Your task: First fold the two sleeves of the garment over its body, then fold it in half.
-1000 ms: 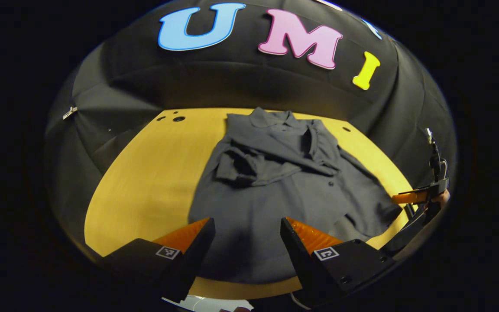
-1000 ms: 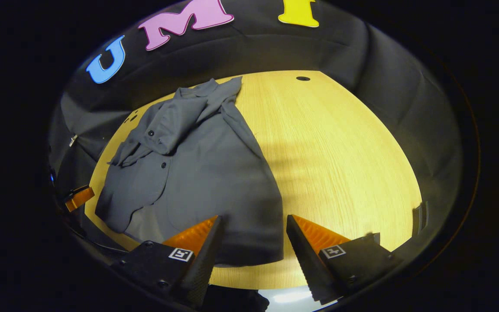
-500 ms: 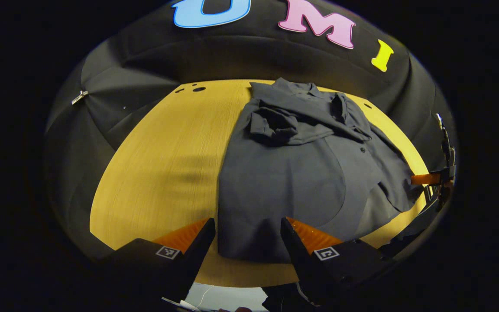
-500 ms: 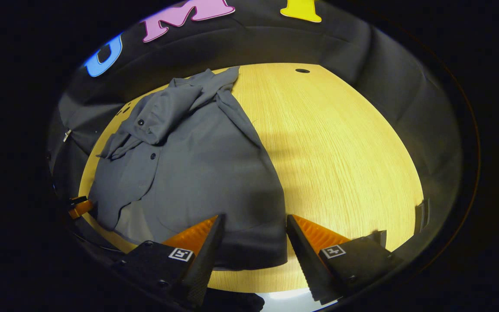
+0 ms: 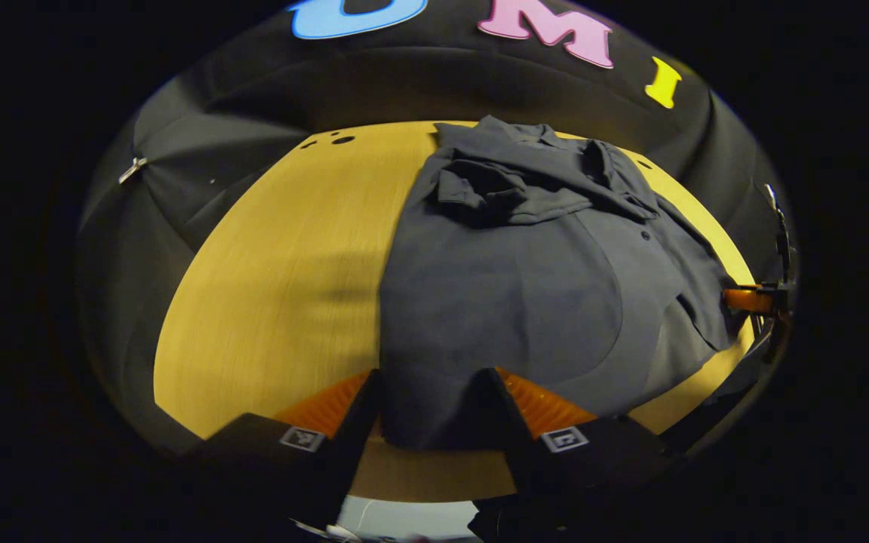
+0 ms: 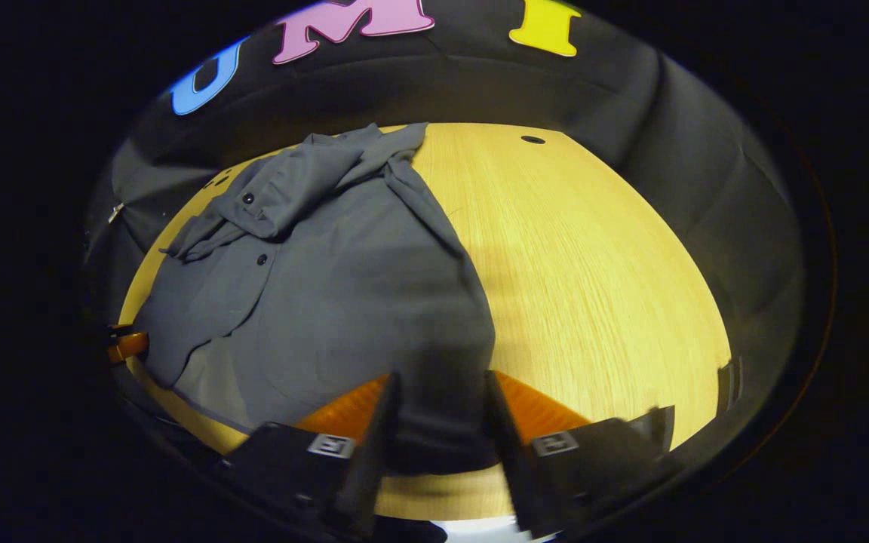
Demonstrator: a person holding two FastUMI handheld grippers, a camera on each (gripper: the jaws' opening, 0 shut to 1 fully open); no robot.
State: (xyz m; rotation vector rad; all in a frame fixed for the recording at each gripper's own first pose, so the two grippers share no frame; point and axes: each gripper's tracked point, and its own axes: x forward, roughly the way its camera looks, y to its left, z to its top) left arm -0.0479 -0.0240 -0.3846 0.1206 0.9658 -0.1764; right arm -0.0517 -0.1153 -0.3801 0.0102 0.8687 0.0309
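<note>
A dark grey button-front shirt (image 5: 510,302) is spread flat on the round yellow wooden table (image 5: 284,279), collar toward the booth wall and hem toward the near edge. Both sleeves are seen folded across the upper body, bunched in creases below the collar.

In the left gripper view, the left gripper (image 5: 428,411) is held low at the near table edge, pointed forward along the shirt. Its fingers are set apart, one on each side of the hem's left corner, with the cloth lying between them; whether the pads press on the fabric cannot be told.

In the right gripper view, the right gripper (image 6: 436,422) is held in the same low, forward pose at the hem's right corner (image 6: 449,407). Its fingers are likewise parted with the dark cloth between them, and contact cannot be judged through the blur.

The right gripper is also seen at the far right edge of the left gripper view, just beside the shirt's side.
</note>
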